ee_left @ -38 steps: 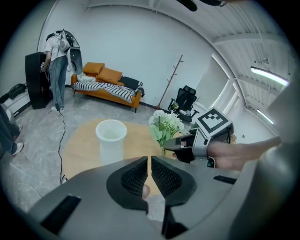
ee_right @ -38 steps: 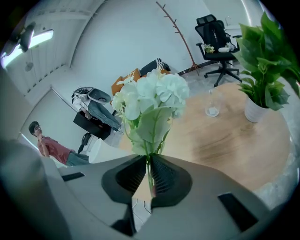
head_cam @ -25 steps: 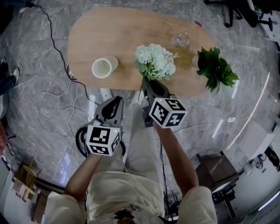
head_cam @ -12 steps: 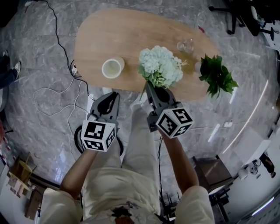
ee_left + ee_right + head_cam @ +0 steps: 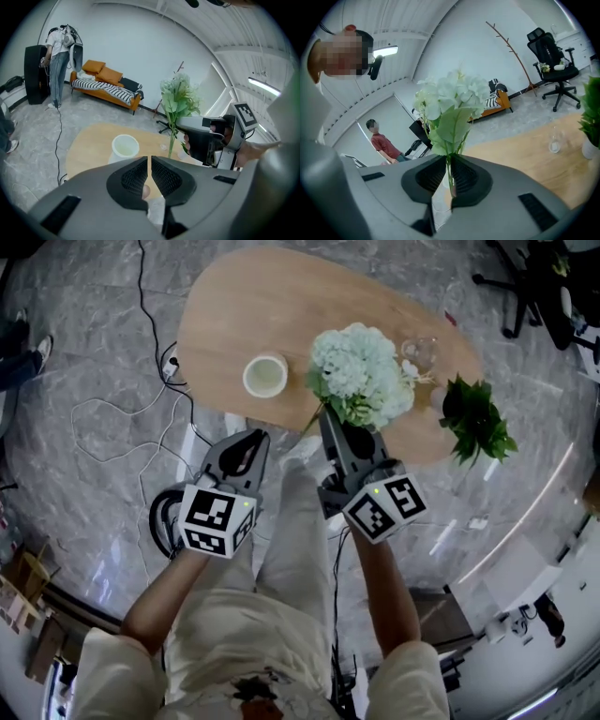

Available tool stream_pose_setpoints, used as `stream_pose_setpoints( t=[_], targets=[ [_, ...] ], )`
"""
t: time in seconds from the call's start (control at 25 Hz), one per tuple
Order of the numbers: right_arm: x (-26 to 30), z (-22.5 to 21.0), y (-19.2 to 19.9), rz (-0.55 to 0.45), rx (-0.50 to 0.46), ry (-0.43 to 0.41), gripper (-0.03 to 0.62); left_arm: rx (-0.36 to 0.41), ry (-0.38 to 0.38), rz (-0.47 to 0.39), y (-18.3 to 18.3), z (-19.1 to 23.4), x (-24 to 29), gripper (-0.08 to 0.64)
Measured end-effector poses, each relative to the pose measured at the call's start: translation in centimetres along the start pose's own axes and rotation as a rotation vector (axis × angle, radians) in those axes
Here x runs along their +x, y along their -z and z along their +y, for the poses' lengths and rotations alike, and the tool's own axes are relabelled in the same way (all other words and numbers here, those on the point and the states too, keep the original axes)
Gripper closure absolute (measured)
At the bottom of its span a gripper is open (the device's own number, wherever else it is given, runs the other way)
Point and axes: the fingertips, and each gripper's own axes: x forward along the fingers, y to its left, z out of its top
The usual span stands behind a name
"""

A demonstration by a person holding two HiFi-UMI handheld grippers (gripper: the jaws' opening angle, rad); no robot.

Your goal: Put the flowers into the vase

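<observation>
A bunch of pale white-green flowers [image 5: 361, 371] with green leaves stands upright above the near edge of the wooden table [image 5: 234, 310]. My right gripper [image 5: 330, 420] is shut on its thin stems, which show between the pads in the right gripper view [image 5: 449, 161] below the blooms [image 5: 450, 101]. The white vase [image 5: 265, 376] stands open-topped on the table, left of the flowers. It also appears ahead of my left gripper [image 5: 149, 161], whose jaws are shut with nothing between them. That gripper [image 5: 246, 442] hovers off the table's near edge, short of the vase [image 5: 125, 146].
A clear glass [image 5: 419, 351] and a potted green plant [image 5: 478, 416] stand on the table's right end. Cables [image 5: 112, 423] lie on the marble floor at left. A person [image 5: 58, 56] stands by an orange sofa [image 5: 105, 82]; an office chair [image 5: 553, 68] is beyond the table.
My right gripper has risen with the flowers, so the blooms now stand higher and closer to the camera. The left gripper has shifted slightly toward the table.
</observation>
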Motion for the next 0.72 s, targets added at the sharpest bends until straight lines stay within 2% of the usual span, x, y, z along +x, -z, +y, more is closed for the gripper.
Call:
stream_pose_setpoints(
  t=[0.16,0.48,0.72],
  targets=[
    [0.5,1.4,-0.8,-0.013,-0.026,-0.041,0.555,-0.021,-0.001,-0.008,-0.4,0.3,-0.2,0.526],
    [1.2,3.3,-2.0,-0.058,-0.062,-0.087,0.555,-0.005,-0.031,-0.018,-0.6,1.1,-1.3,0.536],
    [1.5,5.3,-2.9,-0.106,-0.198,-0.147,0.555,-0.002,-0.049,-0.028,-0.8,1.4,-1.8,0.545]
  ],
)
